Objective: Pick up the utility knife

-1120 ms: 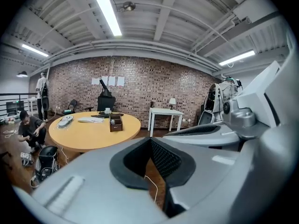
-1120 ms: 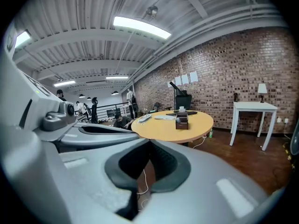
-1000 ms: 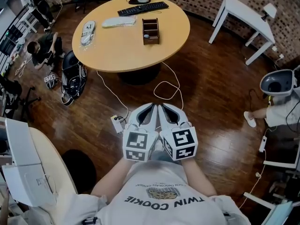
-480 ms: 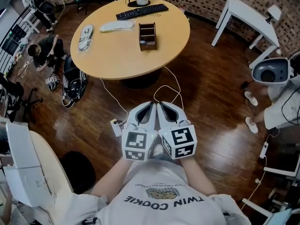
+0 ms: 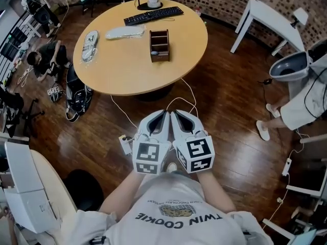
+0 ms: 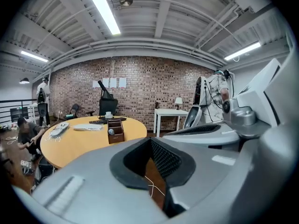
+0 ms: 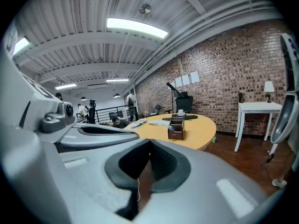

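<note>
I cannot make out a utility knife in any view. The round wooden table [image 5: 127, 65] ahead carries a brown wooden organizer box [image 5: 159, 46], a black keyboard [image 5: 153, 15], a flat white object [image 5: 124, 32] and a bagged white item [image 5: 90, 40]. My left gripper [image 5: 164, 115] and right gripper [image 5: 174, 115] are held side by side close to my chest, over the floor and short of the table. Both are shut, with nothing between the pads. The box [image 6: 115, 130] also shows beyond the left gripper [image 6: 150, 141], and the same box [image 7: 176, 127] beyond the right gripper [image 7: 149, 143].
A white cable [image 5: 186, 98] and a power strip [image 5: 125, 142] lie on the wooden floor between me and the table. A black bag [image 5: 76, 93] and a crouching person [image 5: 43, 60] are at the left. A white table [image 5: 271, 19] and a standing person [image 5: 301, 101] are at the right.
The table has drawn nearer and shifted slightly left in the head view. The person at the right has stepped along. Both grippers stay shut and together.
</note>
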The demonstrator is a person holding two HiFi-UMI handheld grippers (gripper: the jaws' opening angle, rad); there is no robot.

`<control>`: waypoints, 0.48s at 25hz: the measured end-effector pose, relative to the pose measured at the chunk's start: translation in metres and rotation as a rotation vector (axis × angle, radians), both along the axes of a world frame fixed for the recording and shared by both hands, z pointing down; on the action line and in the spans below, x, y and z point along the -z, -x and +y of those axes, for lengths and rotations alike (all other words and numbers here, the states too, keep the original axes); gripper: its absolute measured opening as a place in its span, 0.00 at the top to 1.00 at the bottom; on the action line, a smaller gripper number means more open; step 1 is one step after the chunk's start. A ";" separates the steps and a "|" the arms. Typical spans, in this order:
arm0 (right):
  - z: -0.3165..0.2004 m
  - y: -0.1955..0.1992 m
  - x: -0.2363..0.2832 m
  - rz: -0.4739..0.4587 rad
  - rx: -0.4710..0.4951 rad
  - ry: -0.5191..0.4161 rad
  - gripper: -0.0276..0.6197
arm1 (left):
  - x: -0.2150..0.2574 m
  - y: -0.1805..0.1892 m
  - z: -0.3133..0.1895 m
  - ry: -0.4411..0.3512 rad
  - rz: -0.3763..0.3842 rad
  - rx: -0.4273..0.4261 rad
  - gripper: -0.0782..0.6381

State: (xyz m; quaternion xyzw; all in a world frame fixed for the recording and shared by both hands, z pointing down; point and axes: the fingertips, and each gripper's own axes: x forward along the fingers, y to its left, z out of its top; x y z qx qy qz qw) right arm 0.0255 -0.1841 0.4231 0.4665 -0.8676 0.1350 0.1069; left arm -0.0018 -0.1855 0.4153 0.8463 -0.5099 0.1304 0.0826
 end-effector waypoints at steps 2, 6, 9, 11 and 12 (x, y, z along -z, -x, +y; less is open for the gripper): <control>-0.016 0.002 -0.001 0.001 -0.004 0.000 0.96 | -0.002 0.001 -0.015 0.002 0.000 -0.005 0.88; -0.050 0.007 -0.005 0.005 -0.014 0.006 0.96 | -0.005 0.006 -0.050 0.005 0.003 -0.015 0.88; -0.075 0.014 -0.007 0.009 -0.024 0.011 0.96 | -0.008 0.013 -0.076 0.012 0.003 -0.026 0.88; -0.093 0.018 -0.007 0.011 -0.031 0.014 0.96 | -0.009 0.018 -0.094 0.017 0.003 -0.034 0.88; -0.102 0.020 -0.007 0.013 -0.036 0.016 0.96 | -0.009 0.020 -0.103 0.020 0.002 -0.038 0.88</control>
